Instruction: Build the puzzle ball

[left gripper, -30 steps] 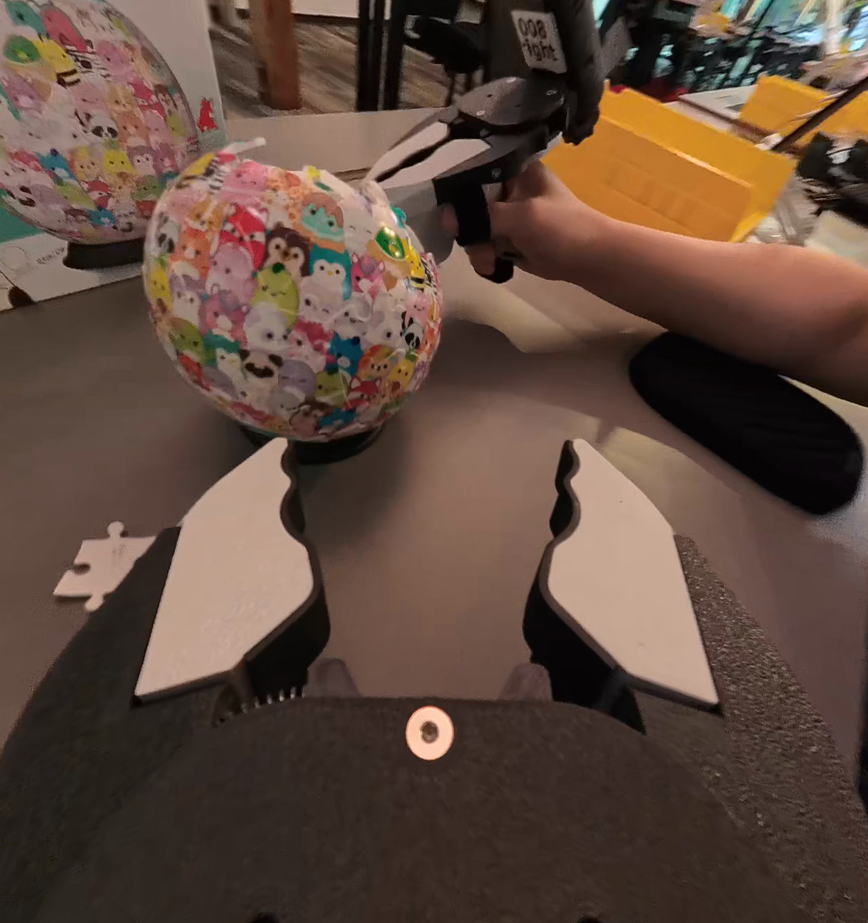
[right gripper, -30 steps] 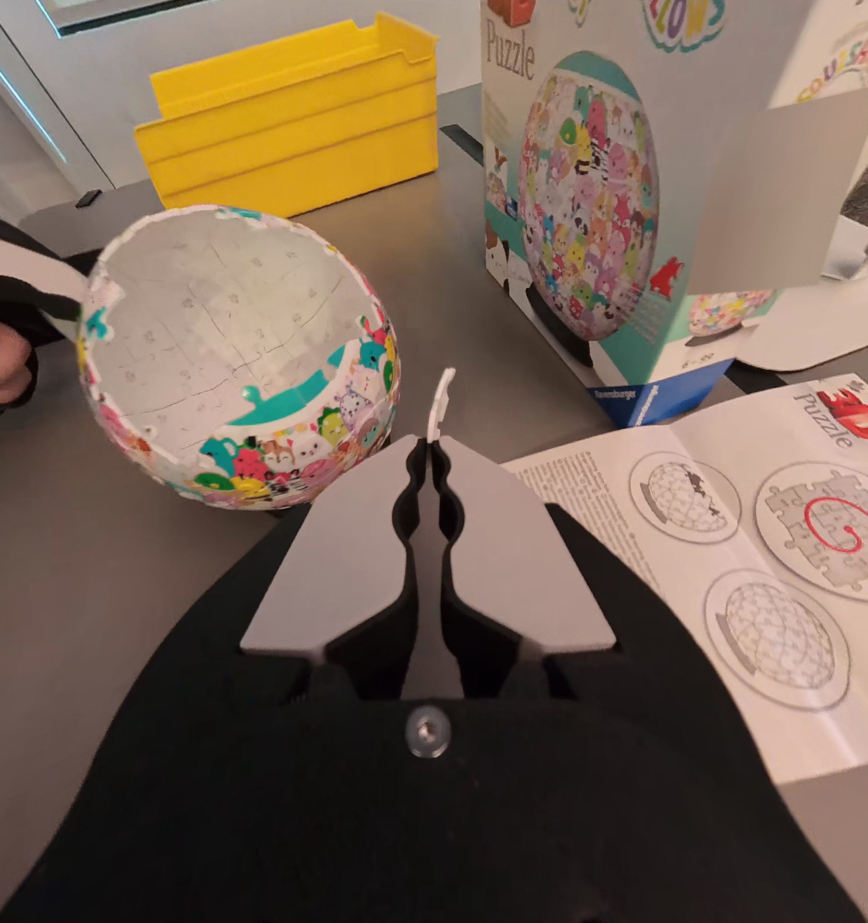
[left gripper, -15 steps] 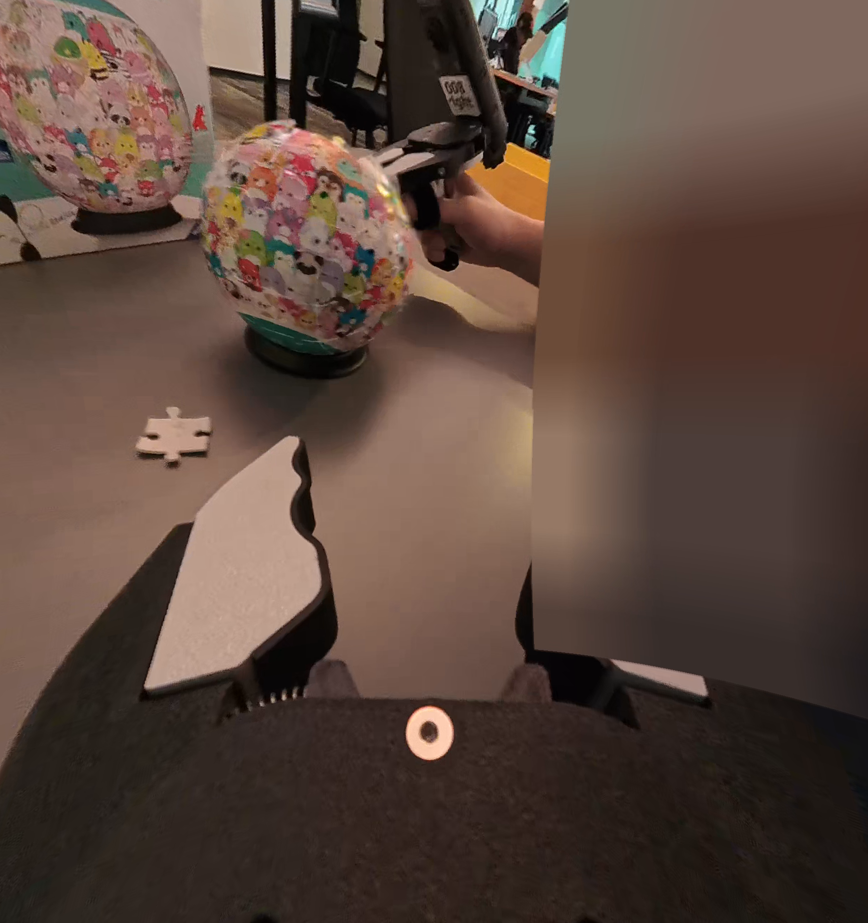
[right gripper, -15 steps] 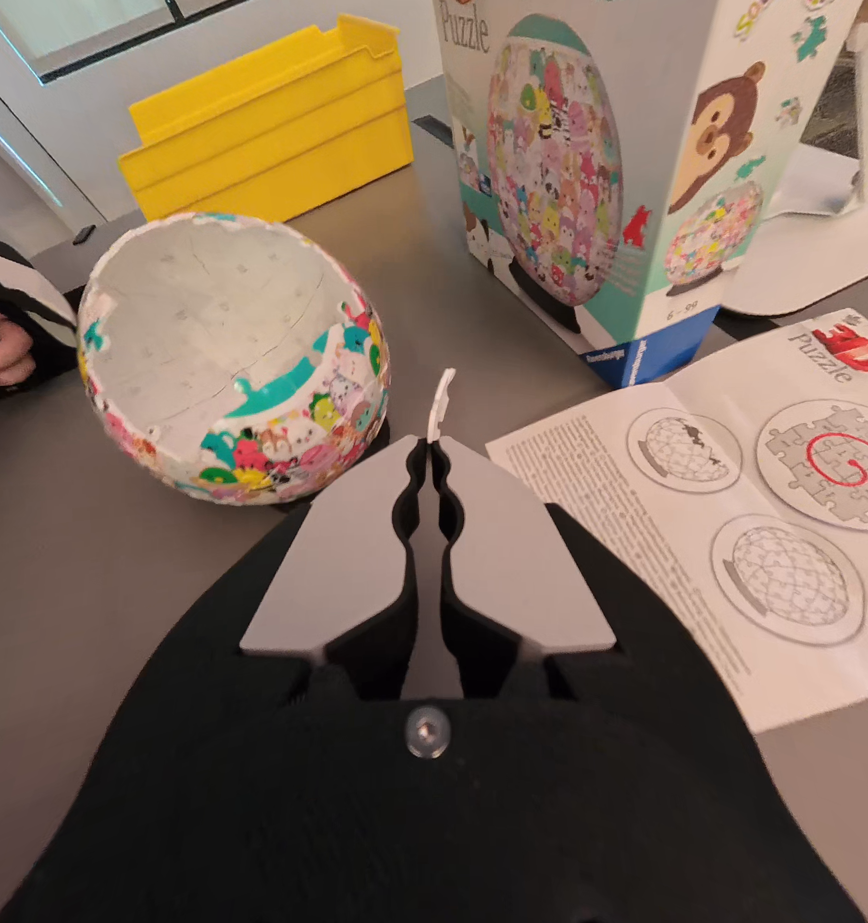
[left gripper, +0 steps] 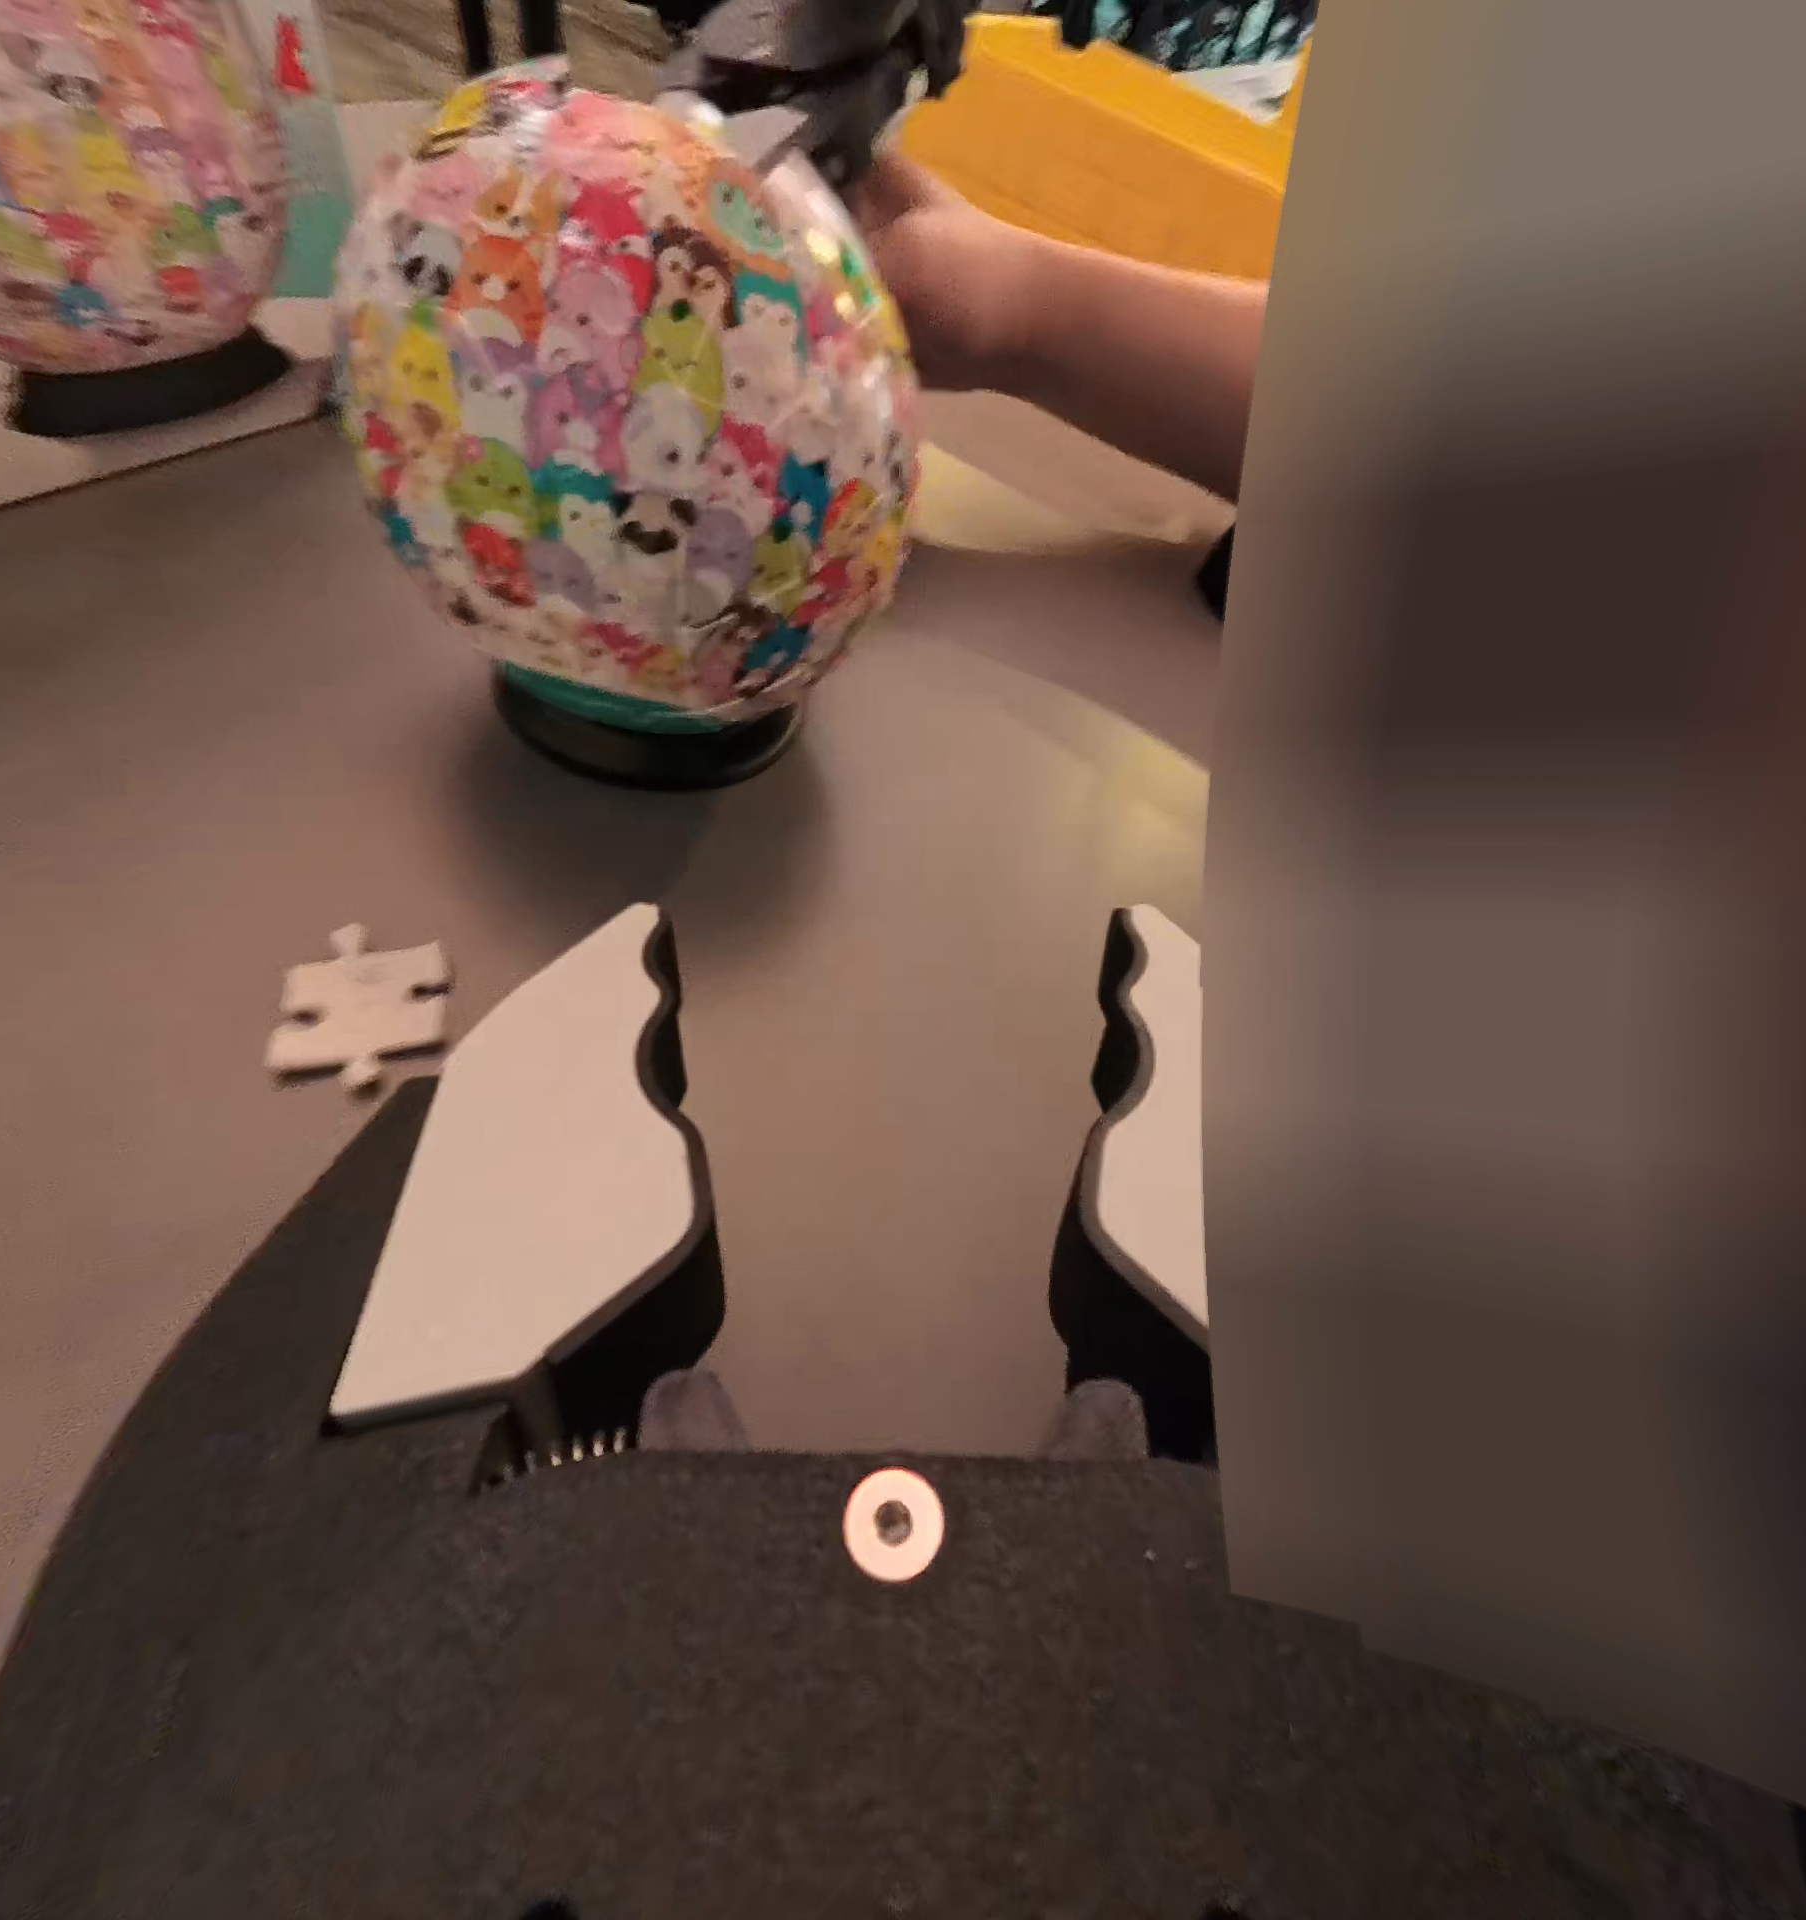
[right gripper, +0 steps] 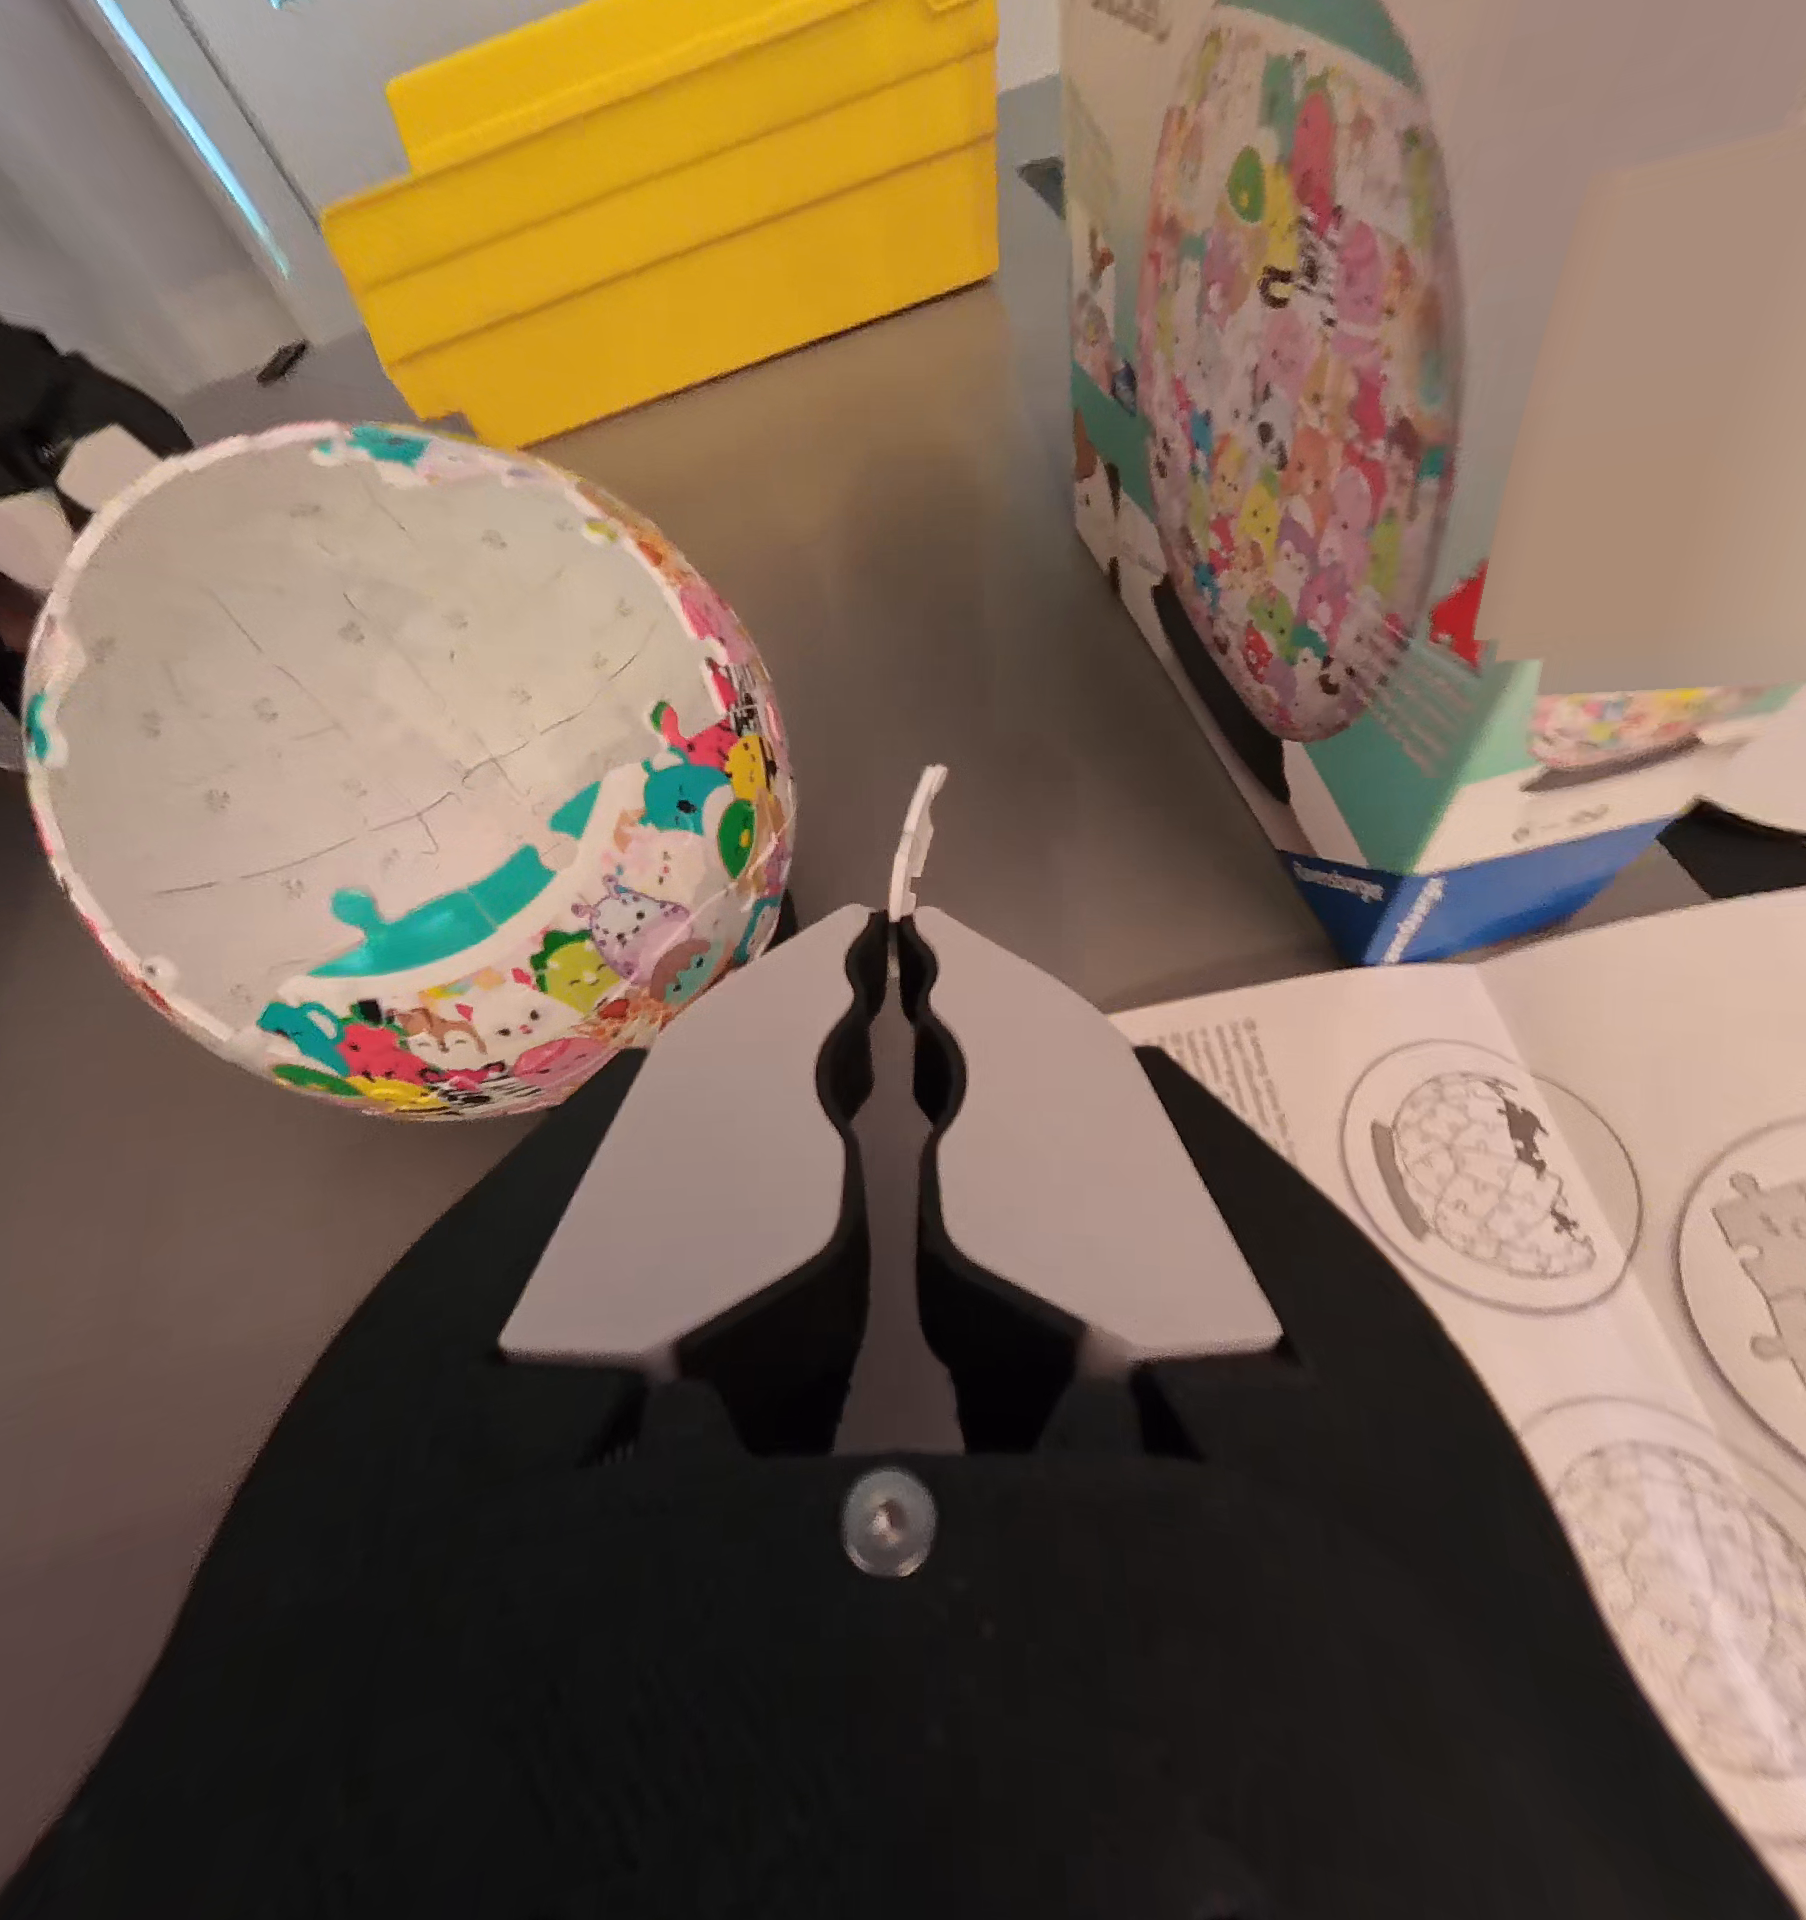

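The left gripper (left gripper: 894, 1023) is showing flat pale-grey finger plates with wavy black inner edges, a grainy charcoal body spreading wide beneath them, a round silvery screw sitting at the centre and a strip of small teeth peeking out at the base of one finger. The right gripper (right gripper: 894, 925) is wearing the same look: grey angular plates, scalloped black inner pads, a smooth black shell fanning outward and one shiny screw gleaming in the middle.

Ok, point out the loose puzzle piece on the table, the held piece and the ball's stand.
loose puzzle piece (left gripper: 361, 1006), left wrist view, its middle.
held puzzle piece (right gripper: 917, 836), right wrist view, its edge.
black stand (left gripper: 650, 746), left wrist view, front rim.
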